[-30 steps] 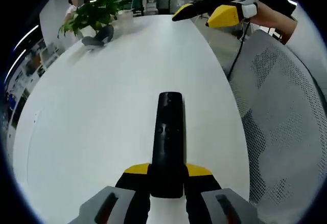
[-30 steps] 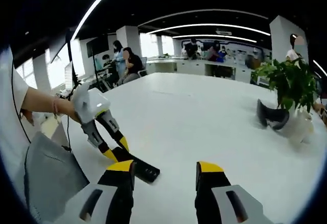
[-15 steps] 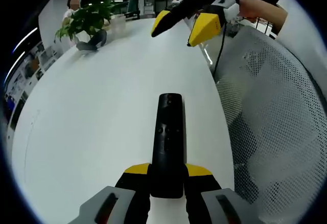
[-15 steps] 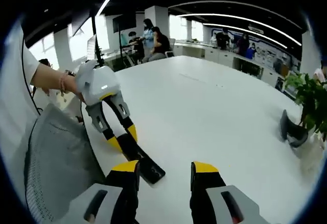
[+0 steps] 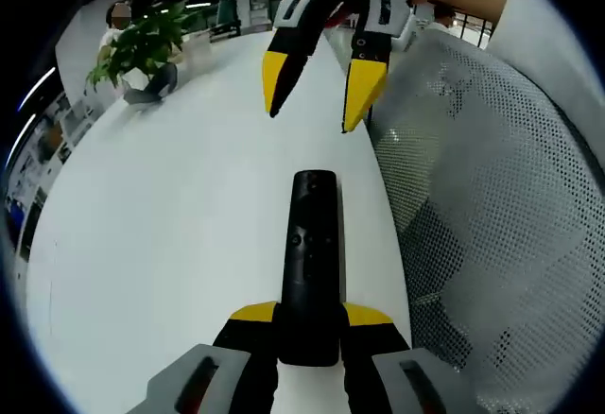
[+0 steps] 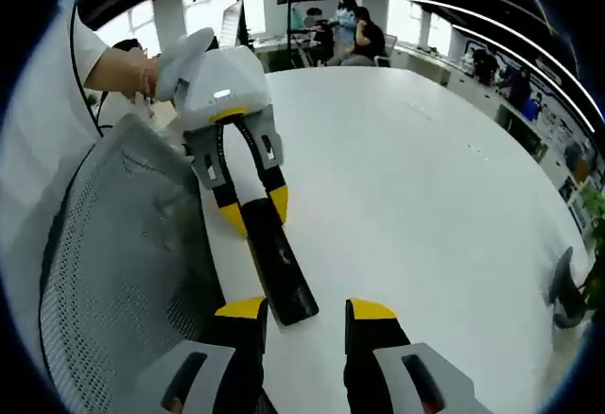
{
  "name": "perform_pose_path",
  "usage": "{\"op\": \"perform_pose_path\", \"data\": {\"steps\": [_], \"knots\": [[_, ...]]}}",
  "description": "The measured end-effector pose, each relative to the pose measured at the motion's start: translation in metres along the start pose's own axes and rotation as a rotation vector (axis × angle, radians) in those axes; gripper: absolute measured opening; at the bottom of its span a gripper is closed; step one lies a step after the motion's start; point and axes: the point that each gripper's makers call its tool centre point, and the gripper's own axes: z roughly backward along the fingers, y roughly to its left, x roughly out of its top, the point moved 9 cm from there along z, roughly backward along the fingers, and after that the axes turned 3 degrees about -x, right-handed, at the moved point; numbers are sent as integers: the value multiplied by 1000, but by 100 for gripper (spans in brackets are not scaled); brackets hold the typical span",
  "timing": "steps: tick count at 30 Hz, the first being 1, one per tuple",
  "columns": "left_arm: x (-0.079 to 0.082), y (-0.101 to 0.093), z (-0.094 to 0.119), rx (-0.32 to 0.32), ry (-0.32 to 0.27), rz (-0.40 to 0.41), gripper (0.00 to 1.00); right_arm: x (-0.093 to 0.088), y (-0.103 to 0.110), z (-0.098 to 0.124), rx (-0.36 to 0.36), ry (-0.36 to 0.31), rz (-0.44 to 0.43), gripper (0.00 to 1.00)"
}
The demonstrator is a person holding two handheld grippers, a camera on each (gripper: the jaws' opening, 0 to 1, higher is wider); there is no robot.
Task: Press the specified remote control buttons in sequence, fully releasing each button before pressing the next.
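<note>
A black remote control lies lengthwise on the white table. My left gripper is shut on its near end, yellow tips on either side. In the left gripper view my right gripper hangs open just beyond the remote's far end, yellow fingertips pointing down. In the right gripper view the remote runs from my left gripper toward my open right gripper, its free end close to the gap between the jaws. Whether it touches them I cannot tell.
A grey mesh chair back stands tight against the table edge beside the remote, also visible as the chair. A potted plant and a dark object sit at the far end. People sit at a distant table.
My right gripper has come much closer to the remote and now hangs by its far end, still open. The left gripper keeps its hold on the remote.
</note>
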Motion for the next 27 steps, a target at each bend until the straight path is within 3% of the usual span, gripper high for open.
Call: {"op": "perform_pose_path", "data": {"steps": [11, 20, 27], "knots": [[0, -6, -1, -29, 11, -10, 24, -4, 8, -7, 80, 102, 89, 24], [-1, -6, -1, -37, -4, -5, 24, -1, 5, -9, 94, 130, 136, 18], [-2, -8, -1, -7, -5, -6, 24, -1, 7, -16, 111, 155, 172, 11]]}}
